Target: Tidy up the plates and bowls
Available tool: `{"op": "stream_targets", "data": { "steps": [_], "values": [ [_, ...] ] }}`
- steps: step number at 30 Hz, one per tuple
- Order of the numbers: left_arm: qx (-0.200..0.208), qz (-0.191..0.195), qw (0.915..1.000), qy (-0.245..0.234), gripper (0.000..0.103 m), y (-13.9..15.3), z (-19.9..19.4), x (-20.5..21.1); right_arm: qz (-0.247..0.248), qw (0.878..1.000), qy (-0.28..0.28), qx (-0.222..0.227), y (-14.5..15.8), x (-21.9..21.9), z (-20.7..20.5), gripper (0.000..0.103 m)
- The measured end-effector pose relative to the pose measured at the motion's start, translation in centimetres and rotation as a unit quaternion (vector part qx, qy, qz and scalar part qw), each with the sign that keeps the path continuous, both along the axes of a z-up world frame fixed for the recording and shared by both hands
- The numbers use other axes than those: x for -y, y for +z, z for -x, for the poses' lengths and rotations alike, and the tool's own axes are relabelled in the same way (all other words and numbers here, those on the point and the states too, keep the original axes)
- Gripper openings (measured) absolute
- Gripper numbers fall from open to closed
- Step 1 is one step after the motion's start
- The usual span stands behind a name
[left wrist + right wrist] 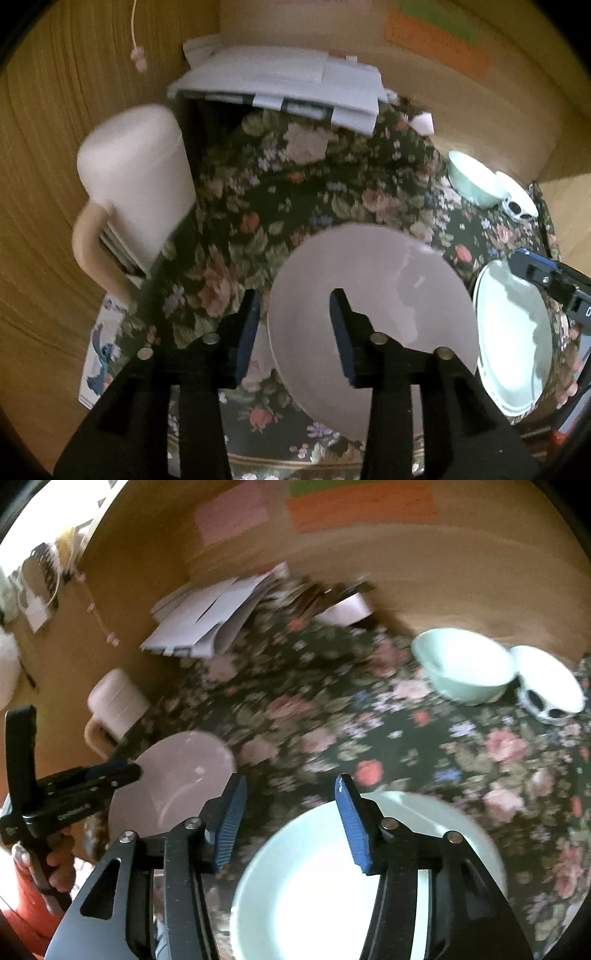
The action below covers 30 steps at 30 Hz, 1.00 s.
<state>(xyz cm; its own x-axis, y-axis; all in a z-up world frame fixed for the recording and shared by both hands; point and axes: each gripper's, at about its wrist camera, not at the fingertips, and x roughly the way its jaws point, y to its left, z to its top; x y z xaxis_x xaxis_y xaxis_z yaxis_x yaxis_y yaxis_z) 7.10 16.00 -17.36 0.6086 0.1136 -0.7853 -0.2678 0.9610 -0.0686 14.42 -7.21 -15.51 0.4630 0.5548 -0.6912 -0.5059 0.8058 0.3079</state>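
A pale pink plate [373, 291] lies on the floral tablecloth; my left gripper [295, 325] is open, its right finger over the plate and its left finger beside the plate's left rim. The pink plate also shows in the right wrist view [177, 775]. A light green plate [325, 878] lies to its right, also in the left wrist view [513, 332]. My right gripper [291, 819] is open, one finger over the green plate's near-left rim. A green bowl [465, 664] and a white patterned bowl [550, 681] stand at the far right.
A white jug with a handle [136, 177] stands at the left. A stack of papers [284, 79] lies at the back on the floral cloth [295, 177]. A roll of tape [347, 607] sits near the back. A wooden wall surrounds the table.
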Motion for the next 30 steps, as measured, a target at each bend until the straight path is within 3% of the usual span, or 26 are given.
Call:
{"op": "stream_targets", "data": {
  "steps": [5,16,30],
  "values": [
    [0.023,-0.009,0.9997,-0.001,0.056,1.8,-0.9,0.5,0.005,0.999,-0.048,0.023,0.7,2.9,-1.4,0.056],
    [0.067,-0.006,0.997,-0.039,0.083,5.6,-5.7,3.7,0.027,0.992,-0.12,0.04,1.0,7.3,-6.7,0.059],
    [0.07,-0.027,0.9924,-0.098,0.088,6.2,-14.3,8.8,0.041,0.984,-0.174,-0.013,-2.5,10.2,-14.5,0.059]
  ]
}}
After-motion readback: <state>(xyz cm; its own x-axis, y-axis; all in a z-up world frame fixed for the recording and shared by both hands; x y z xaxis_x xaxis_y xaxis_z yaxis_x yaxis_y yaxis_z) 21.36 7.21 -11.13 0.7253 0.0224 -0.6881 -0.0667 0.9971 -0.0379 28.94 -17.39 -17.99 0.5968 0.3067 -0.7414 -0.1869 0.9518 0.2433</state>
